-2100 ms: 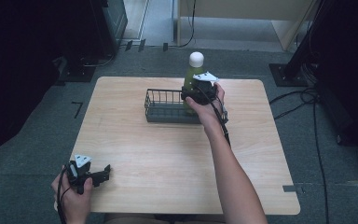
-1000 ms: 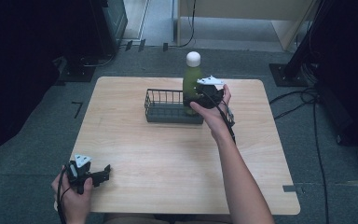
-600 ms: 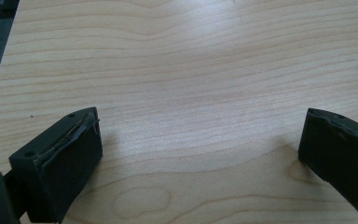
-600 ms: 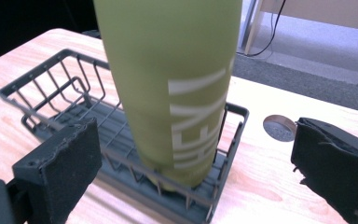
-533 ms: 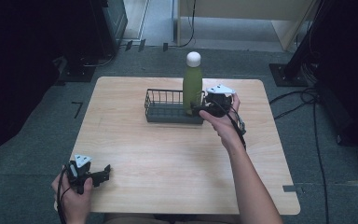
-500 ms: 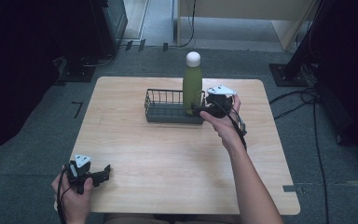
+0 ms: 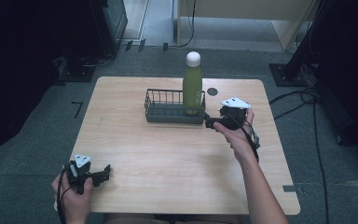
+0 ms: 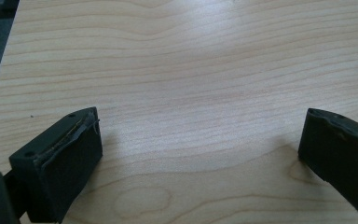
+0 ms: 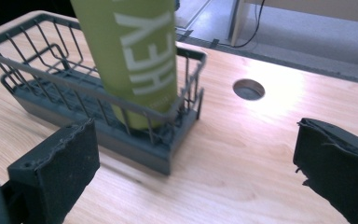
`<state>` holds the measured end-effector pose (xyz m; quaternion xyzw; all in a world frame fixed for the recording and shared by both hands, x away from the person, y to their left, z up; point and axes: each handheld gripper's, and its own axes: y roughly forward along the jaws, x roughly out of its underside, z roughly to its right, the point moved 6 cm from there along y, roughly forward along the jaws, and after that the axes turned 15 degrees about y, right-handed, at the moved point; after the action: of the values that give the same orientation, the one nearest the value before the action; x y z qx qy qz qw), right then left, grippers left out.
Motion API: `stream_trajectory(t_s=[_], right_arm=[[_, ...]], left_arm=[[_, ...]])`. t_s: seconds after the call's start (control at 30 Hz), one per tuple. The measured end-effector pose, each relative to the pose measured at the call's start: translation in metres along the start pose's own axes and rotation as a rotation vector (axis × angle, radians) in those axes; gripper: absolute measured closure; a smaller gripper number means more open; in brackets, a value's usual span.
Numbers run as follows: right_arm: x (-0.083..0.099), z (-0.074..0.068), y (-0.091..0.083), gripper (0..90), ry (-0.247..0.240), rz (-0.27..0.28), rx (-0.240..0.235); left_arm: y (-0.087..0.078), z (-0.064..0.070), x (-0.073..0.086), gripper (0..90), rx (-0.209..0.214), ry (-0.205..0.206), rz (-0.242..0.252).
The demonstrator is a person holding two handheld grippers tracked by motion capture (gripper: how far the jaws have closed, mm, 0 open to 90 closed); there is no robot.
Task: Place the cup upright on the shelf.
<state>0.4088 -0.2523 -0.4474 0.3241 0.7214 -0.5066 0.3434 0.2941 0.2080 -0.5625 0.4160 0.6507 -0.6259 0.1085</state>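
Comparing this with two seconds ago, I see my right gripper has let go of the green bottle and drawn back toward me; then it was wrapped around the bottle's body, now it sits just beside the near right corner of the wire basket, apart from the bottle. The bottle stands upright in the right end of the basket. My left gripper has not moved from the near left corner of the table.

The table is pale wood with a fine, wavy grain and rounded corners, and a round cable hole is cut into it beyond the basket. The basket is dark grey, a long rectangle with thin wire walls rising from a solid base tray. The bottle is a smooth matte cylinder in yellow-green with a white rounded cap and white block letters running down its side.

In the right gripper view my gripper's jaws are spread wide with nothing between them; the black pads look rubbery, with rough, frayed top edges. The basket corner and bottle foot lie just ahead of the left jaw. In the left gripper view the left gripper's jaws are equally wide apart, released, over bare wood.
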Motion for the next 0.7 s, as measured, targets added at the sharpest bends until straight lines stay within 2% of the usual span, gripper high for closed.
stream_trajectory(t_s=[0.3,0.7], right_arm=[[0.016,0.023,-0.015,0.0,0.029,0.002,0.028],[0.039,0.045,-0.033,0.0,0.053,-0.002,0.054]], left_arm=[[0.0,0.0,0.0,0.0,0.0,0.0,0.0],[0.0,0.0,0.0,0.0,-0.001,0.0,0.001]])
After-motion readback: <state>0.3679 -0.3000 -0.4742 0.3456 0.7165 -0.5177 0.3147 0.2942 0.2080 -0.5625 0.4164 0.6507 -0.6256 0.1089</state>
